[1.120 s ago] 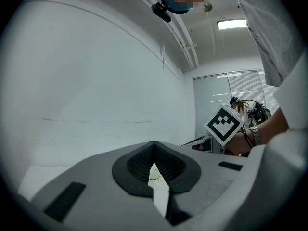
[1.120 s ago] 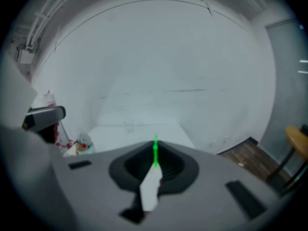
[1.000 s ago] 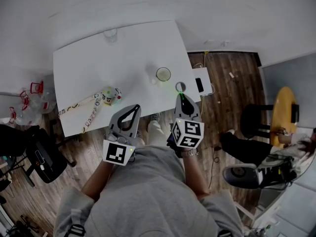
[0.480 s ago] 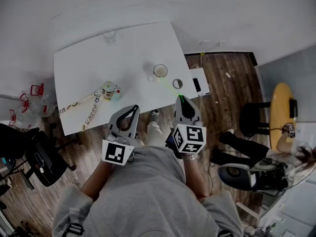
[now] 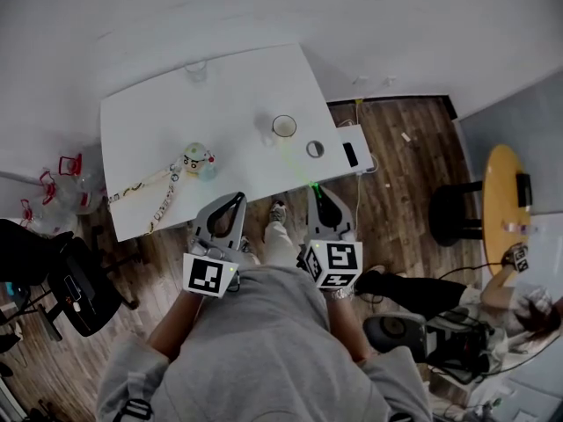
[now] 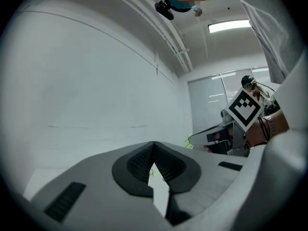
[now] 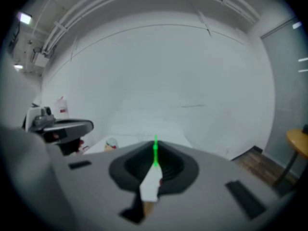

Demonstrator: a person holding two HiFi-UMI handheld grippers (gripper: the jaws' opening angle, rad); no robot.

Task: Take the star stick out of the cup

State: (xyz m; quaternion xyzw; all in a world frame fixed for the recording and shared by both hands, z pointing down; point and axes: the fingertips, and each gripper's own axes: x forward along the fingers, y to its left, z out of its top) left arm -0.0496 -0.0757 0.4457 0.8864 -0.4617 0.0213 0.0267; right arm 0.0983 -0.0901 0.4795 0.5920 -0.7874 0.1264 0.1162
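Star stick (image 7: 155, 155) showed only as a thin green sliver pinched in the right gripper (image 7: 155, 146), reaching toward the cup (image 5: 284, 127), its star impossible to make out. Left gripper (image 6: 154, 144) was clenched, empty.

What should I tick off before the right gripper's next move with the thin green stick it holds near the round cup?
1. Right gripper grip on the thin green stick: ok, jaws shut on it.
2. Left gripper free: ok, jaws together with nothing between them.
3. Round cup upright on the white table: ok.
4. Stick clear of the cup: cannot tell; a faint green line runs from the gripper toward the rim.
5. Small ring-shaped object clear of that line: cannot tell; it lies close beside it.
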